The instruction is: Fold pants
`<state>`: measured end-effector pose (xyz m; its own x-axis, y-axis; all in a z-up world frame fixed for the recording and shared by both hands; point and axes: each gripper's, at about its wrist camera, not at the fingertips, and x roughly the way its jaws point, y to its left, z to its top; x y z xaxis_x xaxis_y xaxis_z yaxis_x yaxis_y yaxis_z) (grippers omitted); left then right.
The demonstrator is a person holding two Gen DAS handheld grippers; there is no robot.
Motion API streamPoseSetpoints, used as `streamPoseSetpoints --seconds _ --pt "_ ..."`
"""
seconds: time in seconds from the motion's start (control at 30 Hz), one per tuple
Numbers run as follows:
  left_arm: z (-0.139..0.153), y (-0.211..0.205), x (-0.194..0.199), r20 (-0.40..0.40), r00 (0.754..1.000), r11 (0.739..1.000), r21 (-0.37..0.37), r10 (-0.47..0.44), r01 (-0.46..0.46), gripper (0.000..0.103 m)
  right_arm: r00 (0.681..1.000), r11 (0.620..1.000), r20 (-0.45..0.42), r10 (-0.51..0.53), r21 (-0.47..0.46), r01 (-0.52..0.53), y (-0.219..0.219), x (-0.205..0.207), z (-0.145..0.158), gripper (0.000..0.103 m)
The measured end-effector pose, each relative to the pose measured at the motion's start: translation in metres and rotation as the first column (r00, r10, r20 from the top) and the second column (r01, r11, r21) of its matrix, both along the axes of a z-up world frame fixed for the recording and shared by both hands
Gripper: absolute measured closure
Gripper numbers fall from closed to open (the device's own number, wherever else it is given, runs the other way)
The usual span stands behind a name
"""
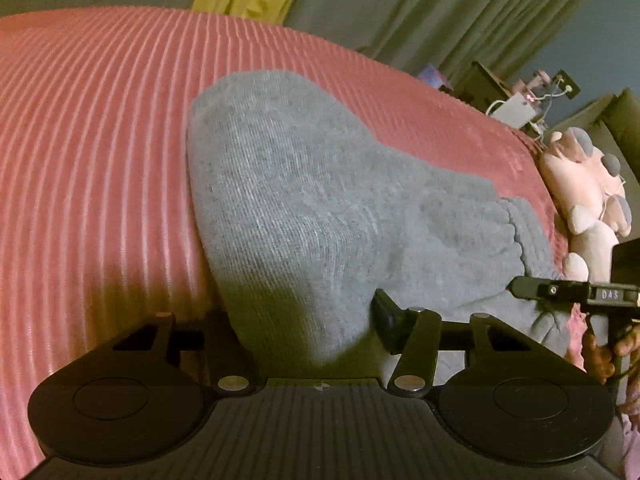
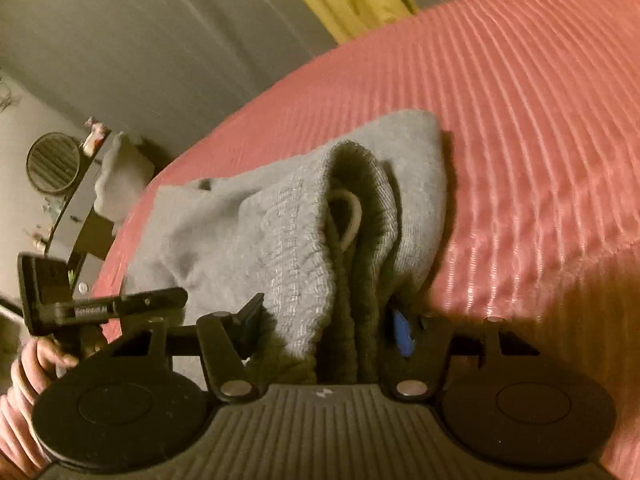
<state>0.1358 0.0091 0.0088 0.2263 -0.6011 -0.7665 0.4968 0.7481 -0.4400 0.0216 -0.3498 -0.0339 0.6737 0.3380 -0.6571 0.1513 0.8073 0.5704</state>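
Left claw [image 1: 304,320] clenched on grey pants [image 1: 320,208], fabric bunched between its fingers | right claw [image 2: 332,320] gripped waistband [image 2: 296,232] fold | pants spread ahead of both claws on pink ribbed bed cover [image 1: 100,140] | plush toy [image 1: 588,192] far right.

One pair of grey knit pants [image 1: 320,208], folded. One pink ribbed bedspread [image 1: 88,152]. One pink plush toy [image 1: 588,200]. Two handheld grippers: left gripper [image 1: 304,320], right gripper [image 2: 328,320]. One round black fan [image 2: 53,163].
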Motion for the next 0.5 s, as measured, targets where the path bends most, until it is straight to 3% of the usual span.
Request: streamPoseSetpoints --seconds 0.03,0.13,0.17,0.23,0.27,0.3,0.37,0.5 --pt "-0.005 0.0 0.005 -0.025 1.0 1.0 0.001 -0.004 0.004 0.035 1.0 0.999 -0.02 -0.002 0.038 0.003 -0.007 0.003 -0.006 0.039" --pt "-0.015 -0.001 0.018 -0.098 0.994 0.999 -0.033 0.037 -0.041 0.026 0.998 0.988 -0.055 -0.016 0.15 0.025 -0.021 0.012 -0.014 0.017" --pt "-0.015 -0.003 0.018 -0.106 0.993 0.998 -0.029 0.06 -0.063 0.027 0.998 0.985 -0.065 -0.023 0.167 0.034 -0.019 0.016 -0.012 0.014" --pt "-0.008 -0.008 0.011 -0.06 0.997 0.998 -0.006 0.057 -0.058 0.038 0.996 0.985 -0.071 -0.052 0.159 0.063 -0.015 0.02 -0.012 0.014" --pt "-0.004 -0.008 0.007 -0.034 0.998 0.999 0.006 0.054 -0.054 0.047 0.996 0.989 -0.065 -0.06 0.132 0.068 -0.009 0.02 -0.009 0.023" --pt "-0.001 -0.007 0.001 -0.008 0.998 0.998 0.009 0.055 -0.054 0.054 0.997 0.994 -0.053 -0.055 0.095 0.06 -0.003 0.019 -0.005 0.039" --pt "0.006 -0.01 -0.006 0.028 0.998 0.999 0.017 0.051 -0.052 0.061 0.999 0.996 -0.021 -0.048 0.068 0.049 0.008 0.016 -0.002 0.044" --pt "0.021 -0.014 -0.009 0.055 0.996 0.997 0.006 0.07 -0.07 0.065 0.997 0.992 0.052 -0.055 0.117 0.049 0.012 0.011 0.02 0.047"
